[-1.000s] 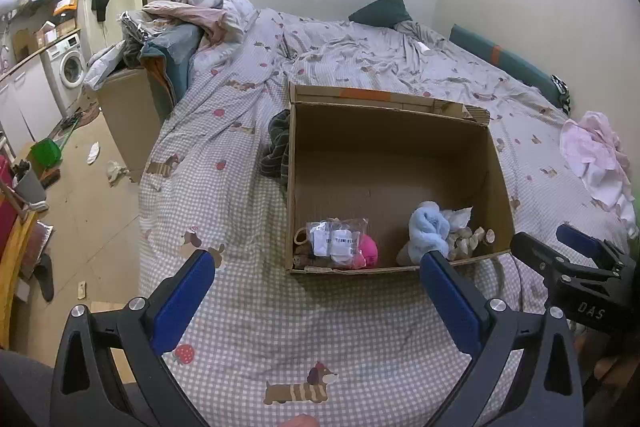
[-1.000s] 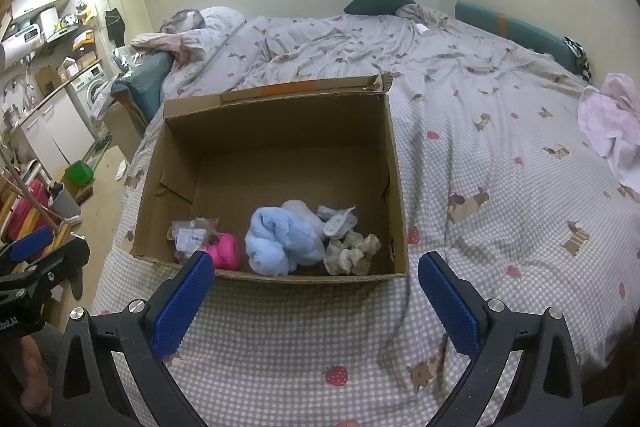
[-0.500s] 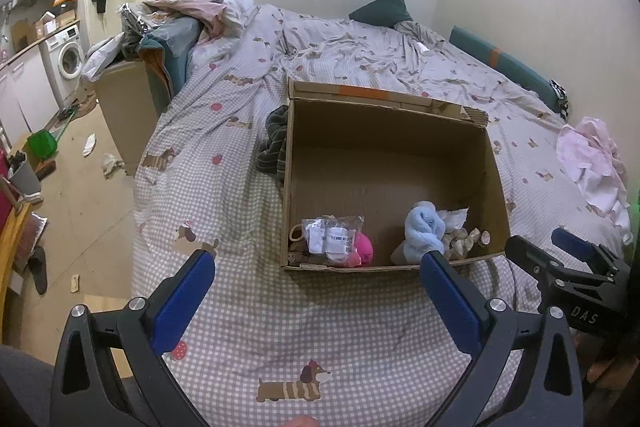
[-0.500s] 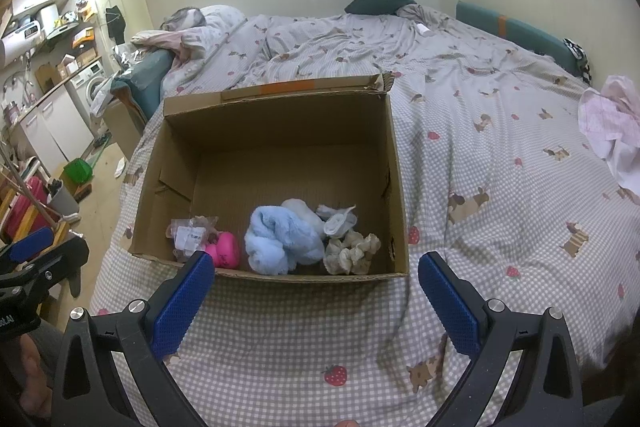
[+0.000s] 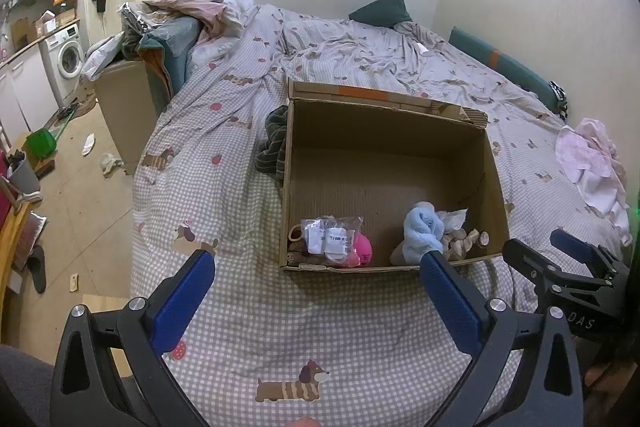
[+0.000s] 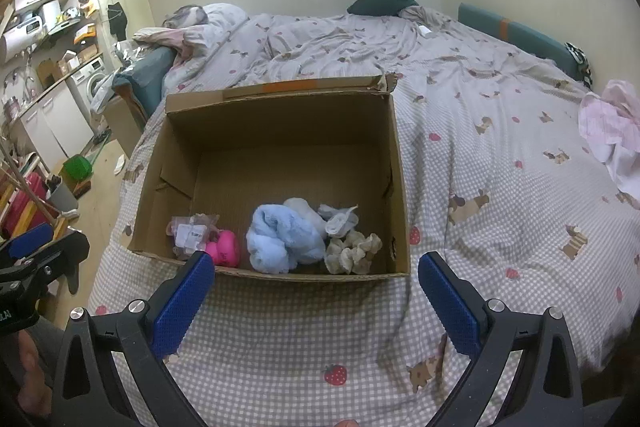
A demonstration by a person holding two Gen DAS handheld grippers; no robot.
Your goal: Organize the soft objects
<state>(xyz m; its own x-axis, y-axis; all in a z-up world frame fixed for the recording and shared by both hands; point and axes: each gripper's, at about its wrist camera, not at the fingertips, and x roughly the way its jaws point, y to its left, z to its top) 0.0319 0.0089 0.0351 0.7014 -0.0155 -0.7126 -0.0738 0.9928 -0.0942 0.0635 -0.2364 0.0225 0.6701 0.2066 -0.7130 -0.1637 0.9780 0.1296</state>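
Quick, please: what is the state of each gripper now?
Left gripper: open, holding nothing.
Right gripper: open, holding nothing.

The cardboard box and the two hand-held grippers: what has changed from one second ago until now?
Very little. The left hand-held gripper drew back slightly, so the cardboard box looks a bit farther away in its view. Nothing was gripped or released. The right hand-held gripper stayed open and empty; the blue plush did not move.

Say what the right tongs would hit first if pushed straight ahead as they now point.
Probably the near wall of the cardboard box, roughly at the light blue fluffy bundle just behind it. The right tongs are open and empty; depth is uncertain, so they might touch the checked bedspread first.
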